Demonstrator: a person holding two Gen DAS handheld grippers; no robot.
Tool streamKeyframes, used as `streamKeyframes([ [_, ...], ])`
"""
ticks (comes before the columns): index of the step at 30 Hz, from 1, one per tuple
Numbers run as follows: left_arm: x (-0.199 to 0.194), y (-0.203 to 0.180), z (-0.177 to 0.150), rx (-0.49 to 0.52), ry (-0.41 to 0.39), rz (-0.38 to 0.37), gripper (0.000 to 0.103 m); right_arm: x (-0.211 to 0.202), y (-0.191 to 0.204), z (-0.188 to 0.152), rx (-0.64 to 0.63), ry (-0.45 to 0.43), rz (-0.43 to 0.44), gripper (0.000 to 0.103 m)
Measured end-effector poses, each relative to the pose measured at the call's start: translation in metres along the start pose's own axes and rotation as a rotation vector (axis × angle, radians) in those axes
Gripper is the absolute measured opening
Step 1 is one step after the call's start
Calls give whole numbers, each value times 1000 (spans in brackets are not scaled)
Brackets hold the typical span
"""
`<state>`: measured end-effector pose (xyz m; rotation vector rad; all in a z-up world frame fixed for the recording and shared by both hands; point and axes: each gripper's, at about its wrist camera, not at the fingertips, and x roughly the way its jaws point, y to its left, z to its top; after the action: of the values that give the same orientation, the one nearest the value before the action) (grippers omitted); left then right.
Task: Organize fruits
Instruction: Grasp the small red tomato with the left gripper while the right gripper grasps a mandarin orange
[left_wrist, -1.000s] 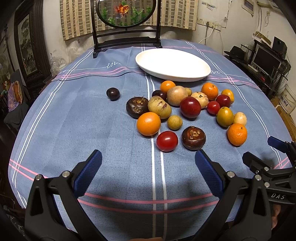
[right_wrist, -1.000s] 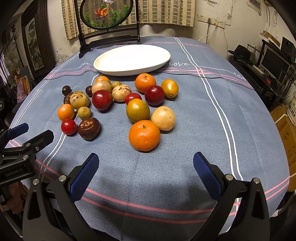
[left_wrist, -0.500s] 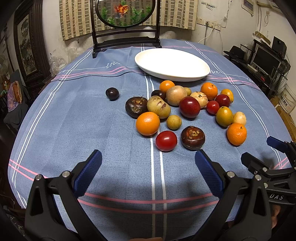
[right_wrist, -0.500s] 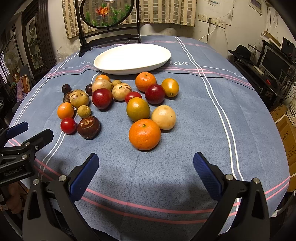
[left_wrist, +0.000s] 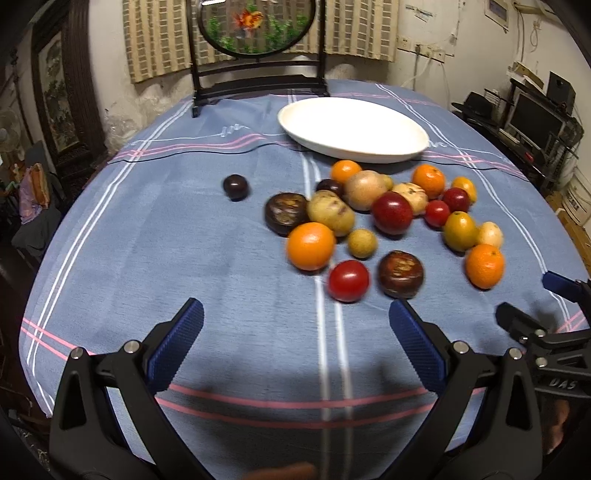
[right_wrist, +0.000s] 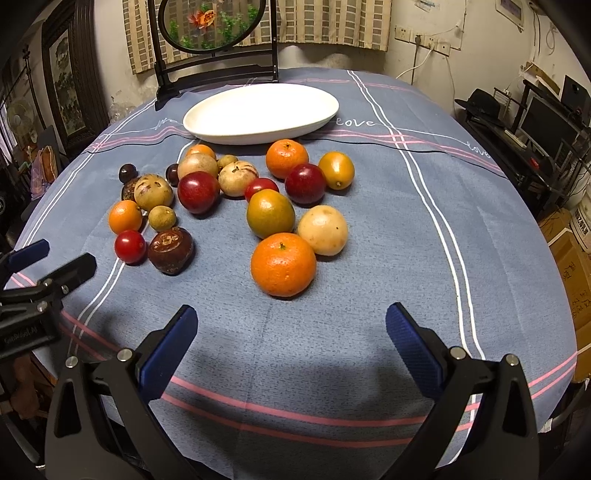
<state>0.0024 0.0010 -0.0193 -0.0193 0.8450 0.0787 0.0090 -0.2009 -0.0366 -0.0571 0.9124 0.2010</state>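
Observation:
Several fruits lie loose on a blue striped tablecloth, in front of an empty white oval plate. Nearest my left gripper are a red tomato, a dark brown fruit and an orange. A lone dark plum sits apart to the left. My right gripper stands open just short of a large orange, with a pale yellow fruit and a green-orange fruit behind it. Both grippers hold nothing.
A dark wooden stand with a round goldfish panel rises behind the plate. The round table's edge falls away on both sides. A desk with a monitor and cardboard boxes stand to the right.
The left gripper has shifted left and slightly forward, so the fruits now sit further right in its view. The right gripper has edged forward toward the large orange.

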Motion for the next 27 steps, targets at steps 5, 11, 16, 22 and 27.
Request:
streamKeyframes([
  [5, 6, 11, 0, -1, 0, -46, 101, 5, -2, -2, -3, 1, 38, 102],
  [11, 21, 15, 1, 24, 25, -81, 101, 8, -5, -1, -7, -19, 114, 102],
  [16, 37, -2, 6, 48, 71, -115, 101, 19, -11, 1, 24, 9, 153, 102],
  [22, 57, -13, 11, 31, 131, -115, 78, 26, -24, 2, 69, 20, 169, 102],
  [27, 61, -11, 13, -7, 138, -97, 73, 29, -31, 2, 101, 17, 189, 102],
])
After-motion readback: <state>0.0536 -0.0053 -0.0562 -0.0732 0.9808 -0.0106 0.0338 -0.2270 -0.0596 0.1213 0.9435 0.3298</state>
